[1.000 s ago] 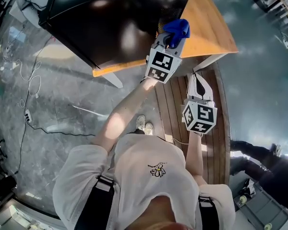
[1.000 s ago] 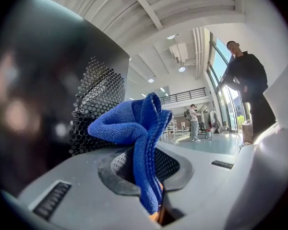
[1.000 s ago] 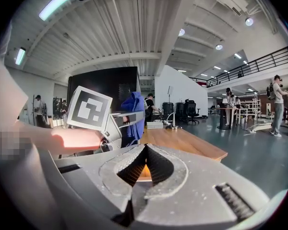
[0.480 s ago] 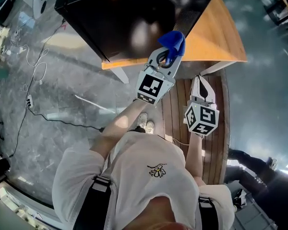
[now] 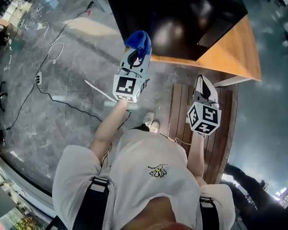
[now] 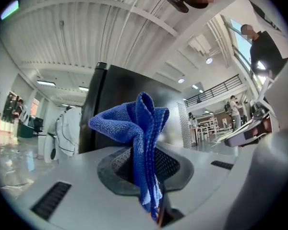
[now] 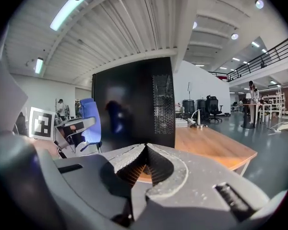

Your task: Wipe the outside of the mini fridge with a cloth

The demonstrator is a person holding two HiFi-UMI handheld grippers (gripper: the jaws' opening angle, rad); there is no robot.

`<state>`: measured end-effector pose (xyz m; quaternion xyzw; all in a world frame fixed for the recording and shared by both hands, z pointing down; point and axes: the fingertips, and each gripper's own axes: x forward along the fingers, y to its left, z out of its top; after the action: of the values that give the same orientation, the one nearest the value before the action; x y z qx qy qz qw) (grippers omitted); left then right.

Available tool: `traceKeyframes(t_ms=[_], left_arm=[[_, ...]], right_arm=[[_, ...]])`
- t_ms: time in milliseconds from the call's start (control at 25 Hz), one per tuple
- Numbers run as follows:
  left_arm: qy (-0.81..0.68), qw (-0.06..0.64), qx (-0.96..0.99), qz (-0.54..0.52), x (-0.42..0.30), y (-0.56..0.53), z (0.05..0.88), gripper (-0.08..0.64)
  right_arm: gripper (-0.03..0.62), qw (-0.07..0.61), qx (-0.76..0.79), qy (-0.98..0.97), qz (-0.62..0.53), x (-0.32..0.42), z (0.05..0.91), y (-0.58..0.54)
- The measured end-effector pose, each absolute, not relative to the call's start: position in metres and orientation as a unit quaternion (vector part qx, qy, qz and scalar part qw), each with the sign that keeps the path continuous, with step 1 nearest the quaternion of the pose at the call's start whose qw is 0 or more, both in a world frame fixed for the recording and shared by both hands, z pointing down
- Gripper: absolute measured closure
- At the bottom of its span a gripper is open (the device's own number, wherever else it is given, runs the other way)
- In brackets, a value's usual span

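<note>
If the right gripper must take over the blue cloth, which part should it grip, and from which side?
Probably the bunched upper fold of the blue cloth, which stands free beyond the left gripper, shut on its lower part. The right gripper, shut and empty, would open and come from the right.

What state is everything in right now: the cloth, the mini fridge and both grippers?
Left gripper: jaws shut on the blue cloth.
Blue cloth: bunched up, sticking out from between those jaws.
Right gripper: jaws together, nothing between them.
Mini fridge: upright on the wooden table, no door seen open.
</note>
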<state>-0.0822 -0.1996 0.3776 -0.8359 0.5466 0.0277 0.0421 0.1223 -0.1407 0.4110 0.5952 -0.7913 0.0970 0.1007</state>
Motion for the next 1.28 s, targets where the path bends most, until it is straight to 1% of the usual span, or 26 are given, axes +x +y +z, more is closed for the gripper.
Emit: traceKeyframes(t_ms=[240, 480, 760, 960, 1280], left_arm=[[0.605, 0.038, -0.795, 0.008, -0.16, -0.212, 0.403, 0.505], [0.628, 0.018, -0.778, -0.002, -0.189, -0.232, 0.421, 0.505], [0.624, 0.027, -0.781, -0.013, -0.186, -0.243, 0.421, 0.505], [0.619, 0.021, -0.785, -0.009, -0.178, -0.245, 0.419, 0.505], [0.578, 0.036, -0.815, -0.011, -0.127, -0.248, 0.414, 0.505]], right_arm=[[0.583, 0.104, 0.582, -0.801, 0.093, 0.096, 0.415, -0.143], [0.583, 0.109, 0.588, -0.796, 0.09, 0.097, 0.415, -0.139], [0.583, 0.114, 0.597, -0.789, 0.09, 0.106, 0.416, -0.137], [0.583, 0.114, 0.598, -0.788, 0.092, 0.109, 0.415, -0.139], [0.583, 0.112, 0.598, -0.788, 0.092, 0.109, 0.416, -0.14]])
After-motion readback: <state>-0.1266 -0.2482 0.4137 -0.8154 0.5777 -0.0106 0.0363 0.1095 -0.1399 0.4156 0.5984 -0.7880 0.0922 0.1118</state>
